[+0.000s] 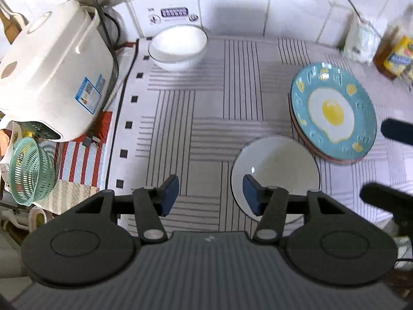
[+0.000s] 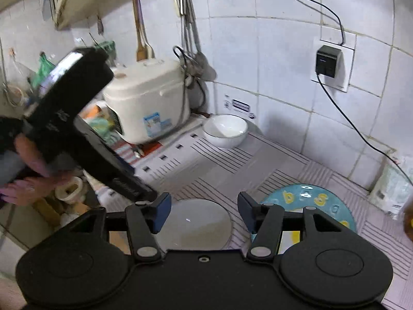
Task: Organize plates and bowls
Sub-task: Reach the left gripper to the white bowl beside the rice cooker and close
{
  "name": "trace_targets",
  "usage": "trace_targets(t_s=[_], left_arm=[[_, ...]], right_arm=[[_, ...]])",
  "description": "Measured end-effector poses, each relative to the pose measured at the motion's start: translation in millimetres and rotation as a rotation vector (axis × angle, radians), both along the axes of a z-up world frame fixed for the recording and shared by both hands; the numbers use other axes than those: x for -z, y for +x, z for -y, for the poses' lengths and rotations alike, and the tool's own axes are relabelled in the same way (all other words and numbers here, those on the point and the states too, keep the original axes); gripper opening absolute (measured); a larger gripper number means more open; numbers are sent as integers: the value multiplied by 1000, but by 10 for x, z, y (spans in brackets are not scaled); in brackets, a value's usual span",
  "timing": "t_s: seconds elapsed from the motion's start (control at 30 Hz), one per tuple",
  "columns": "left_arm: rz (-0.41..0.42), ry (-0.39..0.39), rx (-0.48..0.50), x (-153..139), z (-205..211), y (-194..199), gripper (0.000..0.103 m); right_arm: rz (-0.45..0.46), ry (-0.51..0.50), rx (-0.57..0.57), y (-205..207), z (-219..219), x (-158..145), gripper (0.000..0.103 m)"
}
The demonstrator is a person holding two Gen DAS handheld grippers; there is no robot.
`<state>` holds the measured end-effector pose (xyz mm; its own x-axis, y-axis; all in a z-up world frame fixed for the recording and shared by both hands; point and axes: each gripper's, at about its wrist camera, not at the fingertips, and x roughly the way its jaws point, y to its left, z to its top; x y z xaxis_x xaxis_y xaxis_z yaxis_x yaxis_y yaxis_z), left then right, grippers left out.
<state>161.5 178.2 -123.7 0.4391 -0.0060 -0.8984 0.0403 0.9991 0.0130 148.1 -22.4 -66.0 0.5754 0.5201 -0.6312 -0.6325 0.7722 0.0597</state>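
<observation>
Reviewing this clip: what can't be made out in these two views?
- Plates under the egg plate: left wrist view shows only their rims; count unclear.
- Egg plate, right wrist view: near half hidden behind the right gripper.
- Bottle, left wrist view: blurred, cut by the edge.

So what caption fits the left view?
Open left gripper above a white plate, beside the egg plate.

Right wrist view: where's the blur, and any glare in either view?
Right wrist view: the left hand-held gripper and the hand holding it are motion-smeared; the white bowl stays sharp. Left wrist view: the bottle at the right edge is smeared, and a small glare spot sits on the cream plate.
</observation>
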Motion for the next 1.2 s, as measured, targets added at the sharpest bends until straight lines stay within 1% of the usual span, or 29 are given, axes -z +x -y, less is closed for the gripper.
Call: trace_targets(t_s=[0.07,0.17,0.27,0.33,0.4,0.43,0.5,0.57,0.63,0.67,0.77,0.8,0.87,0.93,1.0,1.07,1.13,1.17,1.2], left_arm=[[22,-19,-20,-72,-87,49,57],[76,-29,-47,-147,-207,159,63],[131,-25,-75,-129,-338,346,69],[148,-36,-117,-71,-433,499,70],[167,-57,-161,23,-544,666,72],[173,-65,-186,80,-604,753,72],[183,-101,-237,209,-736,952,72],[178,-137,-282,326,-839,1126,72],[174,-184,-324,453,-948,1300,72],[172,-195,-343,507,-985,1381,72],[174,-212,-370,657,-1054,1590,72],[182,-229,-373,698,-1069,1639,73],[189,-266,-352,799,-1089,1767,74],[183,-254,-342,891,-1093,1902,74],[181,-244,-361,978,-1121,1996,74],[186,-266,-385,1055,-1168,2065,74],[187,-281,-404,1115,-1225,2139,70],[185,-283,-403,1135,-1239,2170,64],[177,-281,-391,1149,-1244,2205,44]], right_arm=[[11,12,-22,31,-10,-66,64],[72,-12,-43,94,-42,-119,67],[121,-30,-76,261,-83,-105,71],[139,-34,-87,423,-107,-63,73],[132,-29,-90,595,-142,-11,75],[110,-23,-102,714,-165,34,75],[56,-27,-162,887,-221,121,75],[52,-43,-194,1045,-298,218,77],[42,-62,-208,1186,-379,312,85],[35,-73,-214,1264,-432,373,89],[44,-136,-251,1441,-610,555,89],[52,-162,-262,1480,-664,616,90],[59,-203,-274,1635,-773,745,90],[58,-231,-284,1756,-840,866,91],[54,-233,-299,1860,-874,942,91],[32,-220,-297,2025,-894,1038,91],[-2,-207,-290,2172,-943,1130,91],[-15,-201,-285,2249,-982,1189,91],[-31,-200,-279,2310,-1014,1240,94]])
